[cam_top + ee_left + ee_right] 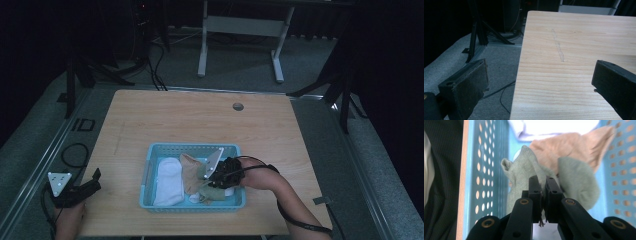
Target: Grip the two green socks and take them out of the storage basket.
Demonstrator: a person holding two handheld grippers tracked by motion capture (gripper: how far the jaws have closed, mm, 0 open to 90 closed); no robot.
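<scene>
Right gripper [543, 187] clamping green sock [529, 170], blue basket [486, 157]

- Your right claw [543, 192] is matt black plastic, pinching a soft, ribbed-knit green sock [524, 167].
- The basket [491, 157] is smooth, perforated blue plastic.
- The table [579, 37] is pale, matt wood grain.

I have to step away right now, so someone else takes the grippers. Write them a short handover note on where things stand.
Right gripper: shut on the grey-green sock, inside the blue basket.
Left gripper: open, holding nothing, over the near left edge of the table.
In the basket: white sock on the left, tan sock in the middle, grey-green sock on the right.
Done: grey-green sock gripped.
Left: probably lift it out of the basket; the white and tan socks lie untouched.
</scene>
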